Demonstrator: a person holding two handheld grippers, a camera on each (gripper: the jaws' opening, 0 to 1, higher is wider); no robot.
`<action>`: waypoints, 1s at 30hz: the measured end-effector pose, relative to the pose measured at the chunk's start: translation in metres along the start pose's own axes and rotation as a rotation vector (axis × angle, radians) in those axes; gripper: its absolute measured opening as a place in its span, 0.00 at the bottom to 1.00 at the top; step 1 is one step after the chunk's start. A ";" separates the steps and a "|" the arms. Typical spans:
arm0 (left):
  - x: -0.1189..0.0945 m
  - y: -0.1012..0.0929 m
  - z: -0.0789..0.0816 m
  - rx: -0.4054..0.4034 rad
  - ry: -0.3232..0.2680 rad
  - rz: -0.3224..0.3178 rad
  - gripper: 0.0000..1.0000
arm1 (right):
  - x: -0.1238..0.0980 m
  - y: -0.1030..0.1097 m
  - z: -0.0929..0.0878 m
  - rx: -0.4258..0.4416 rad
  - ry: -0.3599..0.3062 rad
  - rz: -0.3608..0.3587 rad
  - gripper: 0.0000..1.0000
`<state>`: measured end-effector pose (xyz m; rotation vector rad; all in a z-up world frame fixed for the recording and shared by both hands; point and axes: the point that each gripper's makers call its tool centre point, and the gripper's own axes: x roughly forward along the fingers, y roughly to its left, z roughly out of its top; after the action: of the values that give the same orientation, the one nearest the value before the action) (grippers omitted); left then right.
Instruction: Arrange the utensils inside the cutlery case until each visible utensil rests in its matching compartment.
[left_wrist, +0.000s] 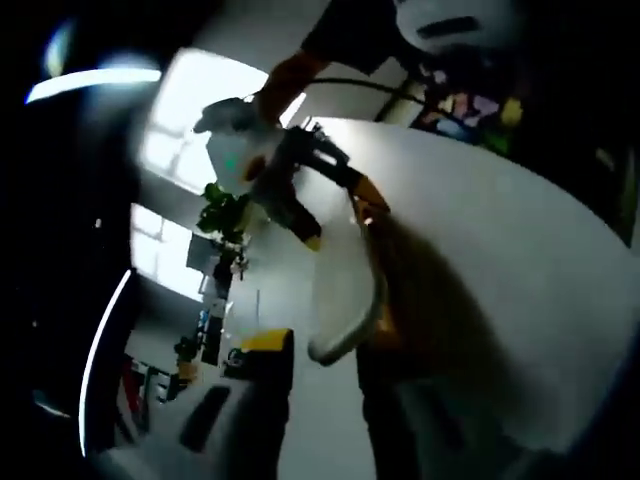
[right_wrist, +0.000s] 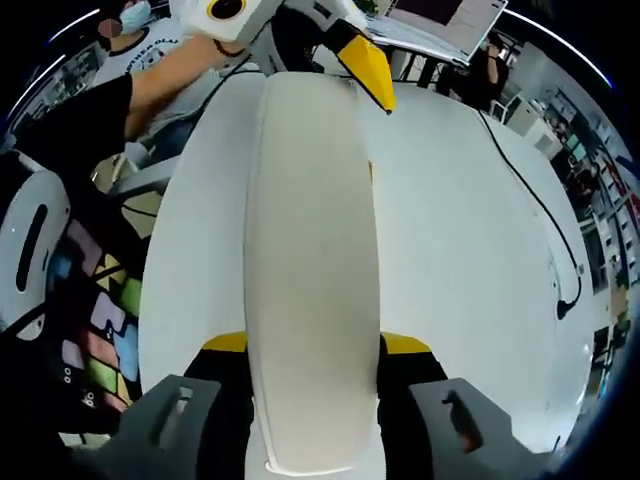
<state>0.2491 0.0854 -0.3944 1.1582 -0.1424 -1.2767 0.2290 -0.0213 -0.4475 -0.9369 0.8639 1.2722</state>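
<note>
The long white cutlery case (right_wrist: 312, 270) is held up off the white surface (right_wrist: 470, 260), caught at both ends. In the right gripper view it runs straight away from the camera, its near end pinched between the yellow-tipped jaws of the right hand-held gripper (right_wrist: 312, 352), which are closed against its two long sides. At the far end the left hand-held gripper (right_wrist: 365, 65) comes in from above, and its yellow jaw tip touches the case's edge. The left gripper view is dark and blurred: there the case (left_wrist: 345, 300) hangs edge-on over the surface (left_wrist: 500, 250), with the right hand-held gripper (left_wrist: 300, 190) clamped on its far end, and I cannot tell from that view how the left one's own jaws stand. A black cable (right_wrist: 545, 220) trails across the surface on the right. No utensils can be made out.
</note>
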 end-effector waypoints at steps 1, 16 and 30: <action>0.001 -0.002 -0.004 -0.050 0.026 -0.016 0.40 | 0.000 0.002 -0.001 0.012 0.005 0.007 0.48; 0.018 -0.041 0.000 -0.504 0.237 -0.293 0.84 | 0.010 0.002 -0.008 0.063 0.046 -0.028 0.47; 0.037 -0.031 -0.023 -0.563 0.311 -0.436 0.60 | 0.004 -0.004 0.000 0.180 0.071 -0.103 0.47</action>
<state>0.2565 0.0740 -0.4460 0.8976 0.6931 -1.3688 0.2337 -0.0197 -0.4509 -0.8759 0.9567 1.0594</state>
